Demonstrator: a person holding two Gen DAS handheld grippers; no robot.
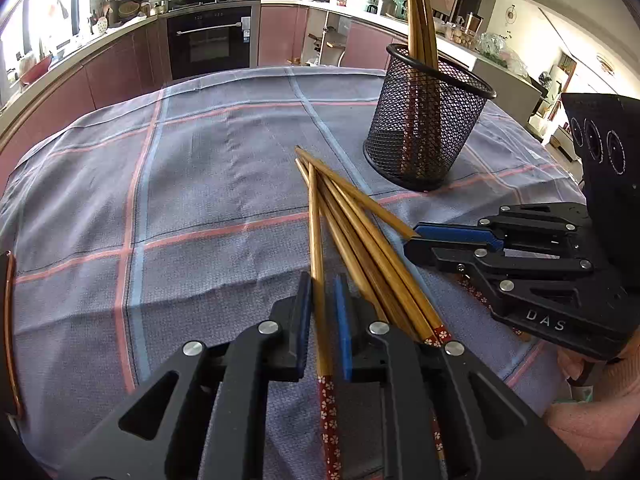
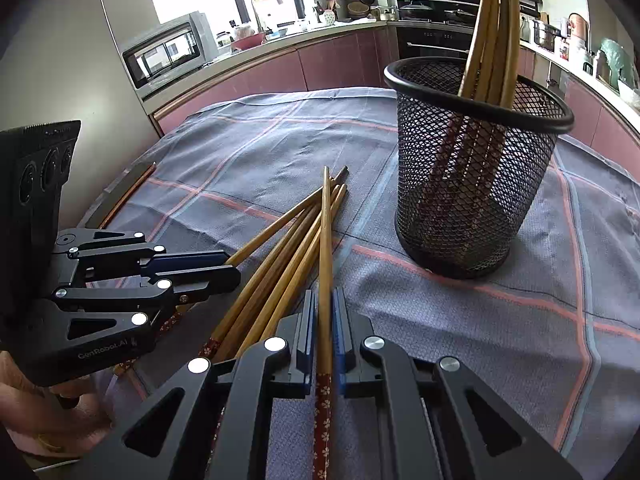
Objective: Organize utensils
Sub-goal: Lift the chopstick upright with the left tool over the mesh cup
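Several wooden chopsticks (image 1: 360, 232) with red flowered ends lie in a loose pile on the checked tablecloth; the pile also shows in the right wrist view (image 2: 280, 256). A black mesh holder (image 1: 428, 120) stands upright behind them with several chopsticks in it, and it shows in the right wrist view (image 2: 472, 168). My left gripper (image 1: 323, 320) straddles one chopstick (image 1: 316, 240) with small gaps at the pads. My right gripper (image 2: 325, 328) is shut on one chopstick (image 2: 326, 248). In the left wrist view the right gripper (image 1: 416, 240) lies over the pile's right side.
The table is covered by a grey cloth (image 1: 200, 184) with pink and blue stripes. Its rounded edge (image 2: 120, 200) runs at the left. Kitchen counters, an oven (image 1: 212, 40) and a fridge (image 2: 120, 40) stand beyond the table.
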